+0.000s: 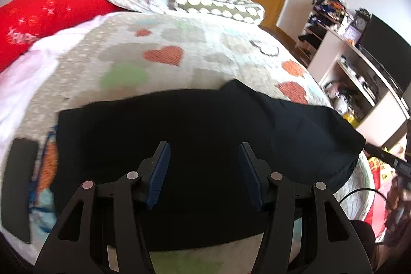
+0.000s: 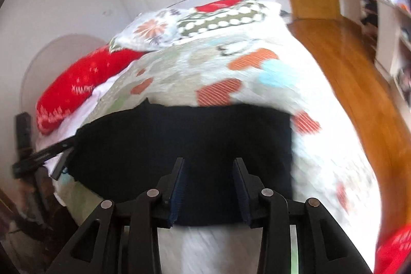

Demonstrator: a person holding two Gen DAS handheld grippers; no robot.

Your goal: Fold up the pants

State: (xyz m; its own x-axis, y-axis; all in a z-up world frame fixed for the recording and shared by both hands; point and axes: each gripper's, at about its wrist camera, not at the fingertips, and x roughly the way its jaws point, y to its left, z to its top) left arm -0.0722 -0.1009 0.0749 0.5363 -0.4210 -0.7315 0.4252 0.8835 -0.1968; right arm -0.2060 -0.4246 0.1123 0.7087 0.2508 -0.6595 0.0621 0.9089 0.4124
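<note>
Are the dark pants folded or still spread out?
Folded: the dark navy pants lie as a compact rectangle on the heart-patterned quilt, no separate legs visible.

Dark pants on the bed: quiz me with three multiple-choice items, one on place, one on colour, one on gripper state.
1. Where do the dark navy fabric pants lie?
A. on the heart-patterned quilt
B. on the wooden floor
C. on the white shelf

2. What colour is the long pillow with white lettering?
A. blue
B. red
C. yellow

3. How do the left gripper and right gripper stand?
A. both clamped on cloth
B. one open, one shut
C. both open, holding nothing

Answers: 1 A, the heart-patterned quilt shows around the pants' edges. 2 B, it is bright red. 3 C, their fingers are spread apart, with no cloth pinched.
</note>
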